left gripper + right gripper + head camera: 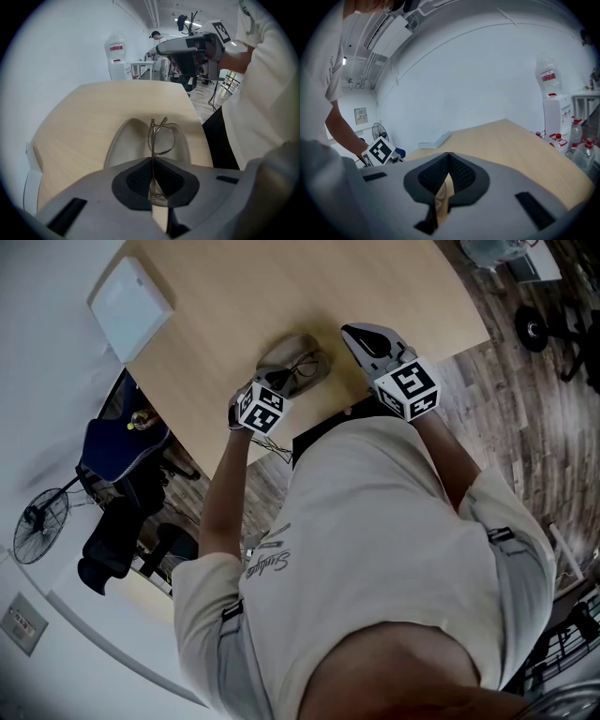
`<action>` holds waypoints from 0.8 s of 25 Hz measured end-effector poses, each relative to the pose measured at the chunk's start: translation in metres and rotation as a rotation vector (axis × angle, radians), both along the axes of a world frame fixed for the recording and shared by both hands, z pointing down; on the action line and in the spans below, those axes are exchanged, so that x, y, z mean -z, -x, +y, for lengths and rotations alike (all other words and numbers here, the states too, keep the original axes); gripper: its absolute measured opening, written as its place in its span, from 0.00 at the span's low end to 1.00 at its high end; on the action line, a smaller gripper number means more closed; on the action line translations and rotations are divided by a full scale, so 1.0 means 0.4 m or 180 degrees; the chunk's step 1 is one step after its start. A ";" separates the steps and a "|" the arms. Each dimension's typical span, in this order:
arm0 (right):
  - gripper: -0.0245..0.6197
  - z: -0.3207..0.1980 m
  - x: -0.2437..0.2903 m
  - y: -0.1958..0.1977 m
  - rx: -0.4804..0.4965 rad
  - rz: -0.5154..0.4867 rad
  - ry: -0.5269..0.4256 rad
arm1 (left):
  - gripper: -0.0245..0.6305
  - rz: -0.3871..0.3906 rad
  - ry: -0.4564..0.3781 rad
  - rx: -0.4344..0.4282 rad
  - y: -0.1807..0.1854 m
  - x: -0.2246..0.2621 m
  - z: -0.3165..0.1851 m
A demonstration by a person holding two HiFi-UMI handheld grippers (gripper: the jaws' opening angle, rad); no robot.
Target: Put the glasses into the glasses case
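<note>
A beige glasses case (281,360) lies open near the front edge of the wooden table (281,287). My left gripper (278,382) reaches over it from the near side and is shut on the thin-framed glasses (162,137). In the left gripper view the frame stands on edge between the jaws, its lens over the case's hollow (131,143). Whether the glasses touch the case I cannot tell. My right gripper (349,332) hovers just right of the case with its jaws shut and nothing in them; it also shows raised above the table as the right gripper (187,44).
A flat white box (131,296) lies at the table's far left corner. Left of the table stand a blue chair (124,448) and a floor fan (37,519). A water dispenser (116,56) stands by the wall beyond the table.
</note>
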State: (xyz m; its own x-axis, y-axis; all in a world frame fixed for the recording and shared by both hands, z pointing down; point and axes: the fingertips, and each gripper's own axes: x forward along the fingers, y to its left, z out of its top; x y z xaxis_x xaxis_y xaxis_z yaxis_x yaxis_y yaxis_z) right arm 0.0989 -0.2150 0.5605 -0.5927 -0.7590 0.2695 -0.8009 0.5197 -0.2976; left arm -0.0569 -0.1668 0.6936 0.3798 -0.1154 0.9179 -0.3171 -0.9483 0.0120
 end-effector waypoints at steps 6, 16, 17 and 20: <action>0.03 -0.004 -0.008 -0.002 -0.0006 -0.0005 0.0017 | 0.07 -0.0099 0.0178 -0.0120 -0.003 -0.019 0.010; 0.03 -0.022 -0.030 -0.004 -0.0002 -0.0016 0.0080 | 0.07 -0.0254 0.0363 -0.0316 -0.015 -0.042 0.008; 0.03 -0.024 -0.031 -0.004 -0.0003 -0.0021 0.0081 | 0.07 -0.0268 0.0378 -0.0324 -0.015 -0.043 0.008; 0.03 -0.032 -0.032 -0.006 -0.0016 -0.0035 0.0081 | 0.07 -0.0345 0.0405 -0.0391 -0.016 -0.048 0.011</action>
